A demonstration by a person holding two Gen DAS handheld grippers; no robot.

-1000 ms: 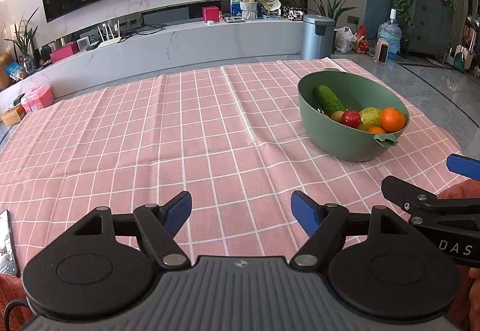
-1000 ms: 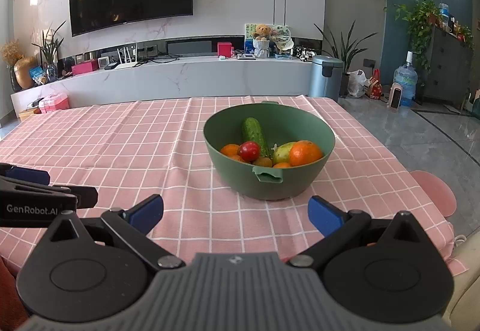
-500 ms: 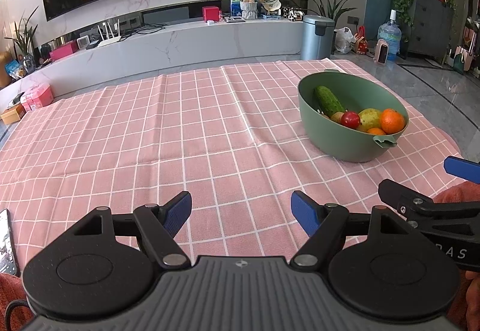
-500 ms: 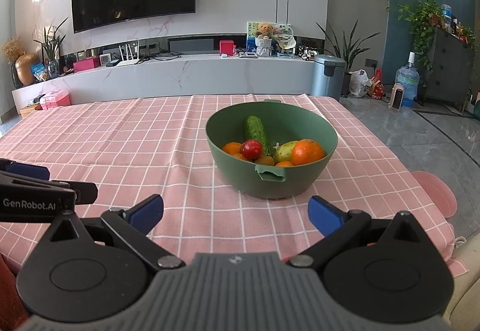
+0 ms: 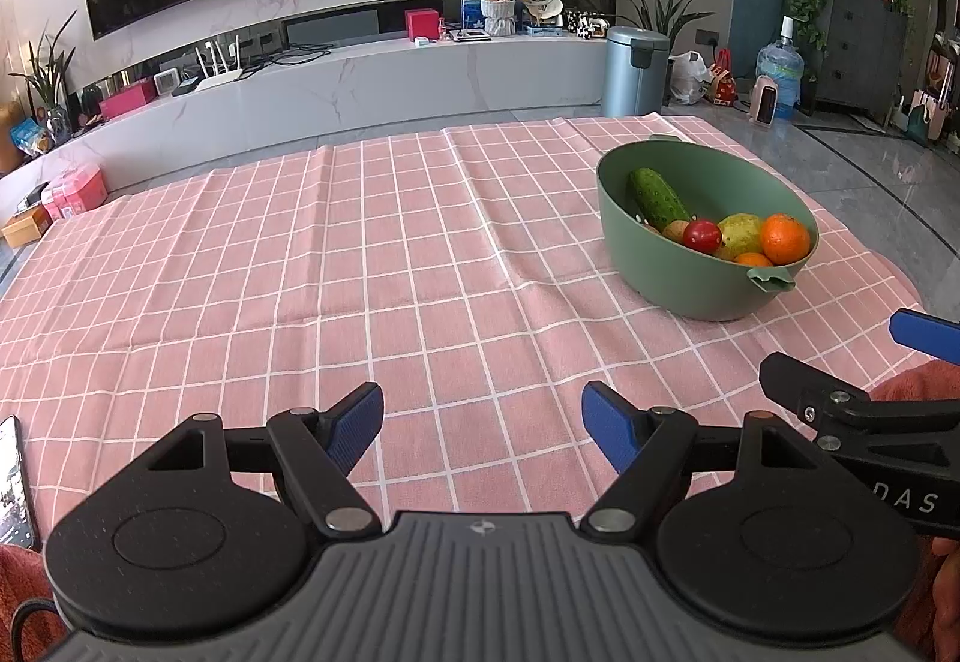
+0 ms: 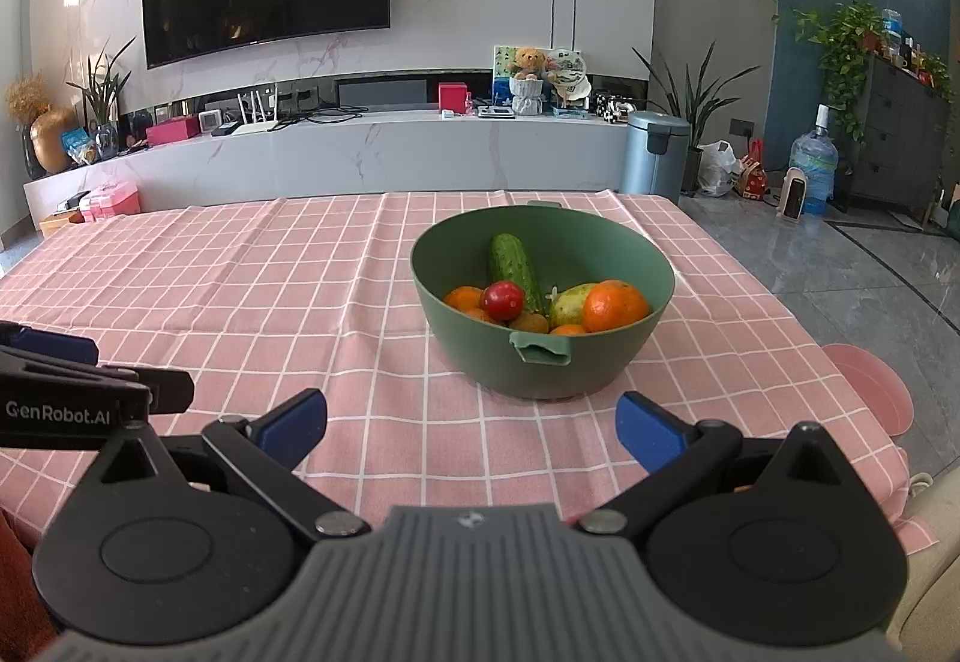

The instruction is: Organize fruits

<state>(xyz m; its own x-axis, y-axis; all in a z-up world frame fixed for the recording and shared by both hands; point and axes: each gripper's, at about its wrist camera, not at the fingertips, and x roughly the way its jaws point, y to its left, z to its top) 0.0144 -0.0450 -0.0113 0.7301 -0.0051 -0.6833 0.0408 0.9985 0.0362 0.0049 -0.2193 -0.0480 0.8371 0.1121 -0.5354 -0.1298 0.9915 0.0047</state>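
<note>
A green bowl (image 6: 576, 368) stands on the pink checked tablecloth (image 6: 240, 302), right of centre in the left wrist view (image 5: 678, 290). Inside it lie a cucumber (image 6: 515, 261), a red tomato (image 6: 503, 300), a big orange (image 6: 615, 306), smaller oranges (image 6: 463, 297), a yellow-green fruit (image 6: 567, 302) and a kiwi (image 6: 529, 322). My right gripper (image 6: 471, 425) is open and empty, just short of the bowl's near handle. My left gripper (image 5: 483, 425) is open and empty over bare cloth, left of the bowl. Each gripper shows at the edge of the other's view.
A phone (image 5: 13, 482) lies at the table's near left edge. A pink round stool (image 6: 867, 389) stands off the table's right side. Beyond the far edge are a white TV counter (image 6: 360, 158) and a grey bin (image 6: 657, 152). Bare cloth (image 5: 300, 266) spreads left of the bowl.
My right gripper has risen slightly and eased toward the bowl, which sits a little lower and larger in its view. The left gripper has hardly moved.
</note>
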